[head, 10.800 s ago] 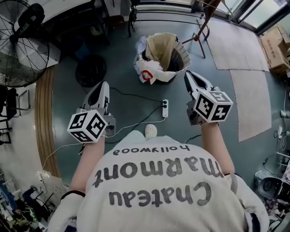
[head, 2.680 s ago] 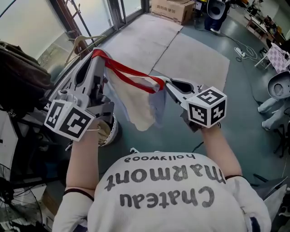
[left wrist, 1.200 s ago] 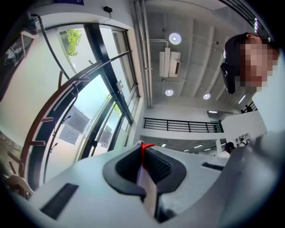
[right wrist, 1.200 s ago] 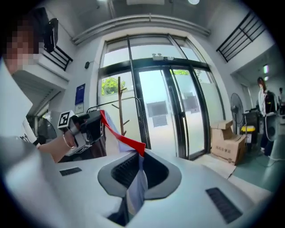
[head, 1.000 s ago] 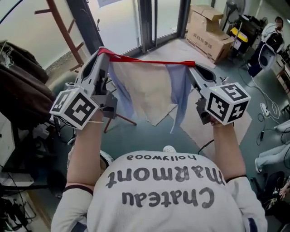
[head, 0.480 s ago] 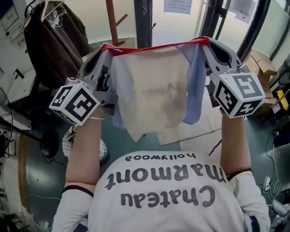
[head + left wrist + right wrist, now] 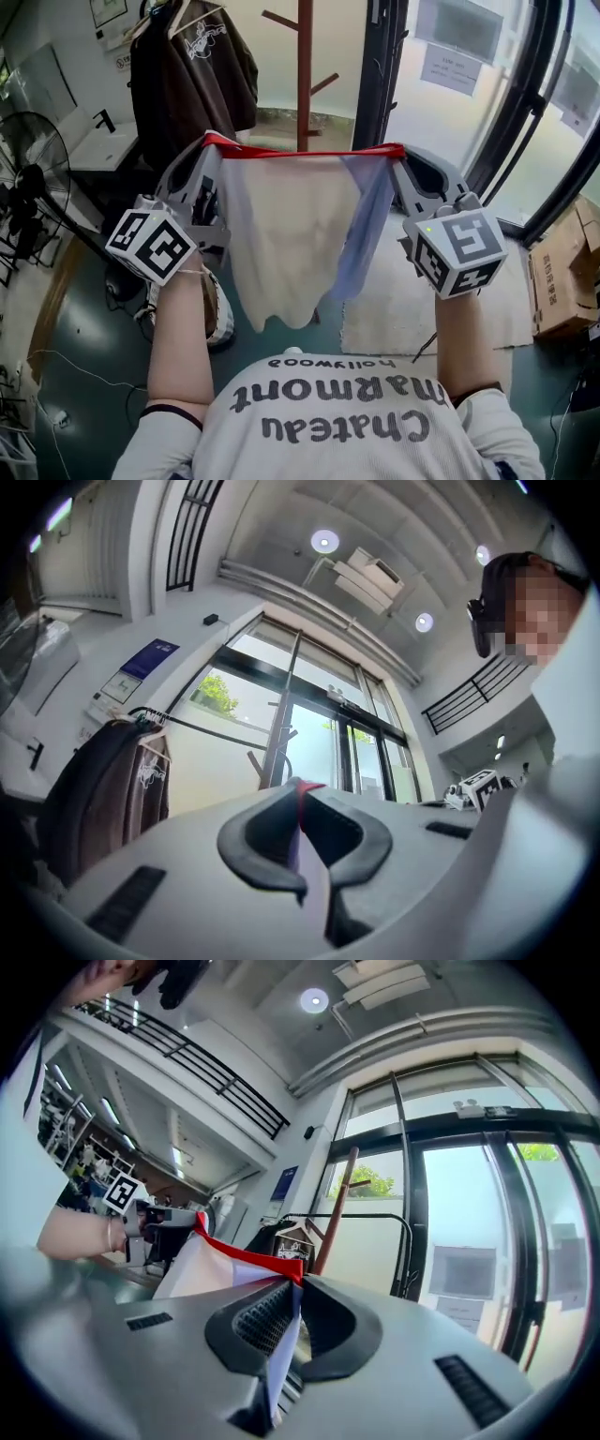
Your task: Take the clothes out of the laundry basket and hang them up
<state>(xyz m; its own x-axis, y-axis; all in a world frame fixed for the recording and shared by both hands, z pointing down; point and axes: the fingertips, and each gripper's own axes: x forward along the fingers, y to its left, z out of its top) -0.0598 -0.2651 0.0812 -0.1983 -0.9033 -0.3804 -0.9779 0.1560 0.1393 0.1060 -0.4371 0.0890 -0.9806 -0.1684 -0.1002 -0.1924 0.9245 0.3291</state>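
Observation:
A cream and pale blue garment (image 7: 286,234) with a red top edge (image 7: 300,153) hangs stretched between my two grippers at chest height. My left gripper (image 7: 212,142) is shut on its left corner; red and lilac cloth shows between the jaws of that left gripper (image 7: 300,794). My right gripper (image 7: 398,153) is shut on the right corner, and from the right gripper (image 7: 295,1288) the red edge (image 7: 244,1252) runs off to the left gripper (image 7: 159,1224). A wooden coat stand (image 7: 304,66) rises just beyond the garment. The laundry basket is hidden.
A dark brown top on a hanger (image 7: 192,75) hangs on a black rail at the back left. Glass doors with dark frames (image 7: 469,84) fill the right. A floor fan (image 7: 42,169) stands at the left, a cardboard box (image 7: 562,272) at the right, a pale mat (image 7: 412,314) on the floor.
Both grippers have swung round with the garment still stretched between them; the coat stand and the hanging brown top now lie ahead. The cloth has swayed and hangs lower.

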